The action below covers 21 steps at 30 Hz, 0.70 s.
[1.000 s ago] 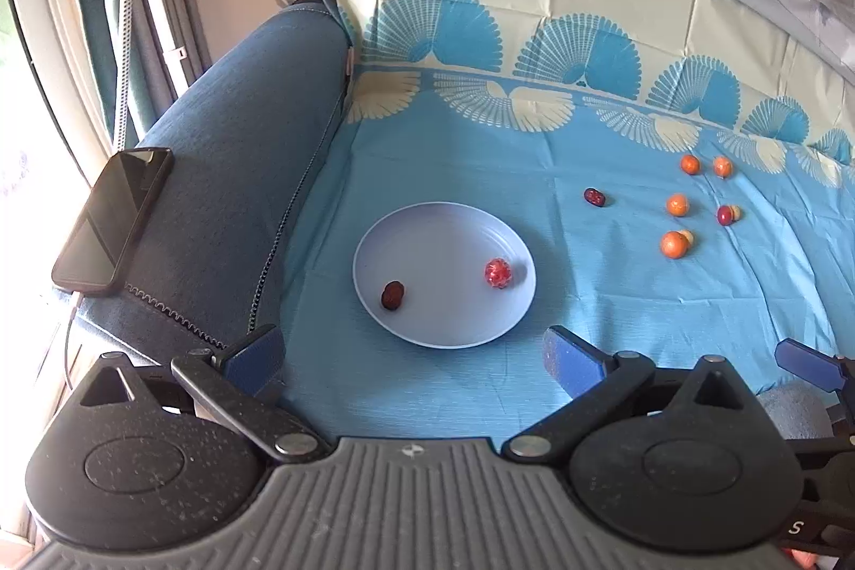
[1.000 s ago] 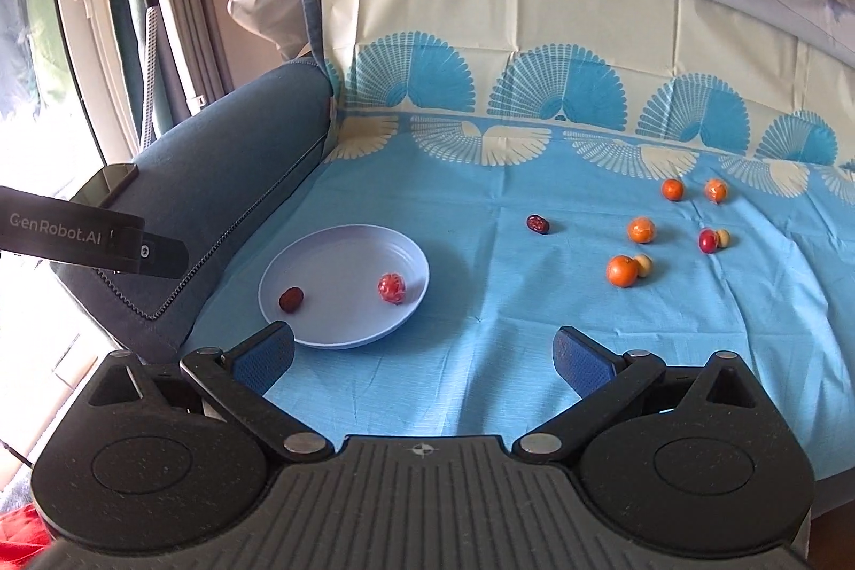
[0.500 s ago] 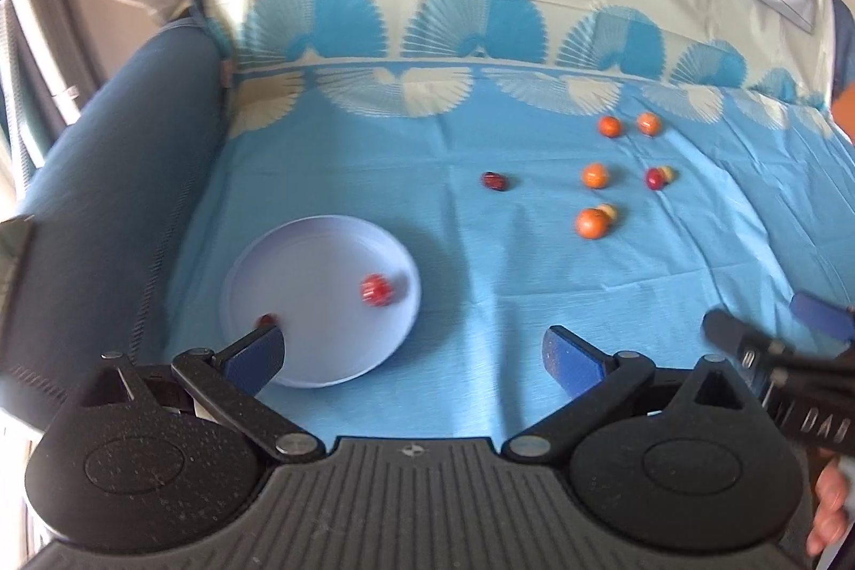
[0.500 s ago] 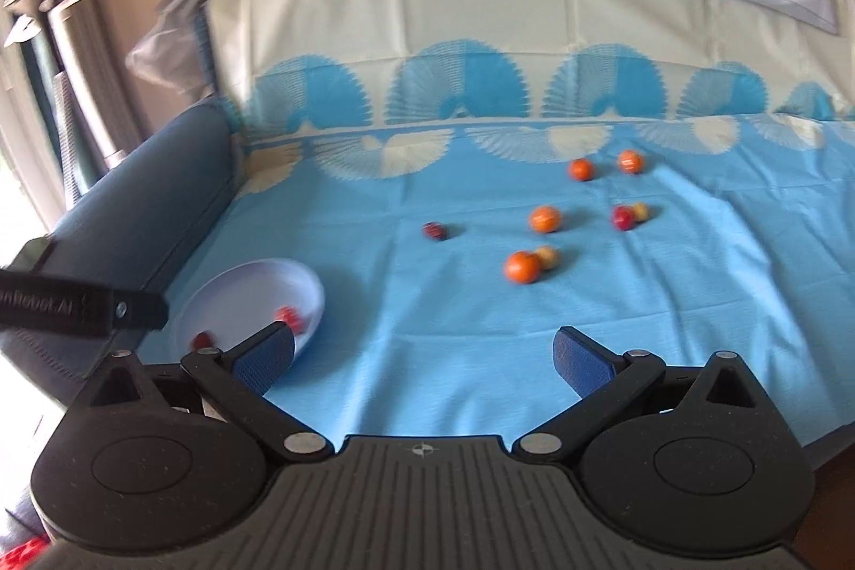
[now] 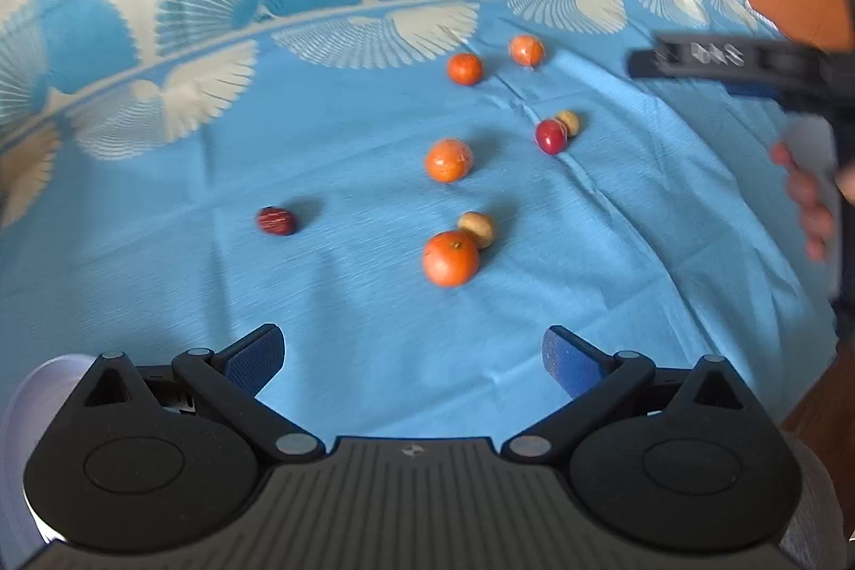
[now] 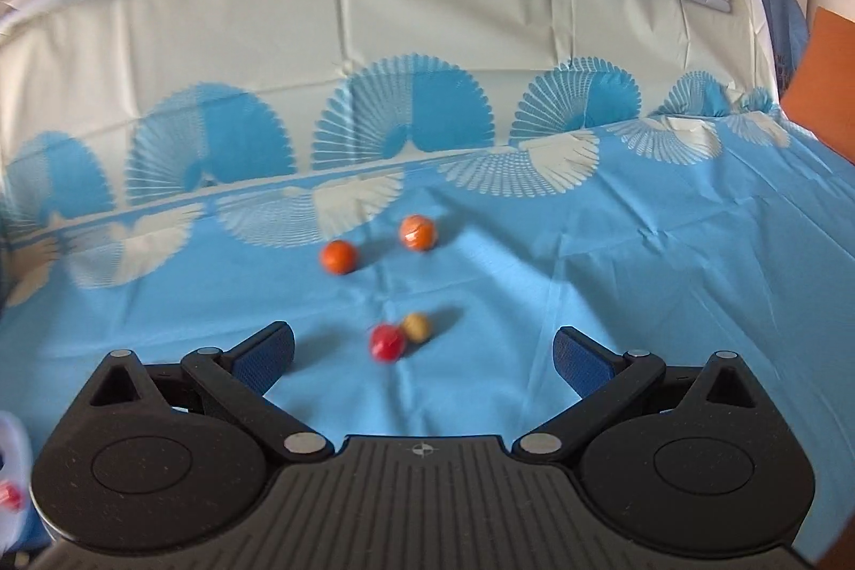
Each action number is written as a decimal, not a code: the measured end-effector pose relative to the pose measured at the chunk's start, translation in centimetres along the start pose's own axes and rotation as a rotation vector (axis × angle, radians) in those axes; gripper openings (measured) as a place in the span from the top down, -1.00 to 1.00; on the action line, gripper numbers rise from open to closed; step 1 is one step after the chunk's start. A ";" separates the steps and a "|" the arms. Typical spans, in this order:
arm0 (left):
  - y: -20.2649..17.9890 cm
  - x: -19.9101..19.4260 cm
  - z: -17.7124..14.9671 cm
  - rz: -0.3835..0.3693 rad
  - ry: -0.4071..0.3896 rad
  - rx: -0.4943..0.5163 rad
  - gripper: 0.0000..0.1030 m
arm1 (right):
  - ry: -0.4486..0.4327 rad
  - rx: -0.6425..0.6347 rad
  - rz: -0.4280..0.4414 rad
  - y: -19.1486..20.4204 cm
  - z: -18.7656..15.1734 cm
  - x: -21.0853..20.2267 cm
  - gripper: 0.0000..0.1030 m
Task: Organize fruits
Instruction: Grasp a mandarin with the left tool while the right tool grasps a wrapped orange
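Fruits lie loose on the blue cloth, in its middle and toward the right edge. In the left view, the nearest orange touches a small tan fruit behind it. A second orange sits further back, and two more oranges lie near the back edge, where the white fan pattern begins. A shiny red fruit touches another tan one on the right. A dark red, wrinkled fruit lies alone on the left.

The left gripper is wide open, holds nothing, and hangs over bare cloth in front of the nearest orange. The right gripper is also wide open and empty; the red fruit and its tan neighbour lie just ahead, between its fingers, not touched.

A pale plate shows at the lower left corner, partly hidden behind the left gripper. An orange cushion stands at the right edge.
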<state>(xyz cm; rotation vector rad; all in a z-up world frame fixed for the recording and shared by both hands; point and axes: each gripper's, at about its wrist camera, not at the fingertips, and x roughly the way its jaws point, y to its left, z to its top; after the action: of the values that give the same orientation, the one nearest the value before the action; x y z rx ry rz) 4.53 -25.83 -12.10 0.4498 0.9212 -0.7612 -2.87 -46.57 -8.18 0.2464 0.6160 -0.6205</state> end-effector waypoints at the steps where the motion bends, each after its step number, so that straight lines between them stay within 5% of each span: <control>1: -0.2 1.6 0.5 -0.002 0.011 -0.001 -0.99 | 0.010 -0.007 0.002 -0.3 0.7 2.5 -0.99; 7: -0.3 8.2 1.7 -0.019 0.069 0.016 -0.99 | 0.076 -0.044 -0.028 0.0 3.2 15.1 -0.99; 13: -0.1 10.8 1.7 -0.007 0.074 0.034 -0.98 | 0.135 -0.003 -0.030 0.5 4.1 22.8 -0.99; 14: -0.1 10.6 1.6 -0.008 0.043 0.040 -0.76 | 0.128 0.002 -0.042 0.6 4.2 23.3 -0.99; 15: -0.2 10.1 1.4 -0.023 0.003 0.054 -0.48 | 0.105 -0.006 -0.050 0.7 4.2 23.4 -0.88; 16: -0.4 9.9 1.4 -0.056 -0.007 0.078 0.18 | 0.085 -0.030 -0.052 0.9 4.2 23.3 -0.72; 18: -0.5 9.3 1.3 -0.073 -0.002 0.093 0.28 | 0.054 -0.092 -0.017 1.6 4.3 22.3 0.24; 21: -0.6 7.8 0.9 -0.049 -0.036 0.115 0.29 | 0.087 -0.129 -0.069 1.9 4.1 20.7 0.24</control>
<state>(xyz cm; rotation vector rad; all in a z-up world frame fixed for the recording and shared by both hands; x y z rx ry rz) 7.48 -29.85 -18.23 0.5144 0.8606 -0.8674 13.54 -56.33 -17.39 0.1323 0.7483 -0.6366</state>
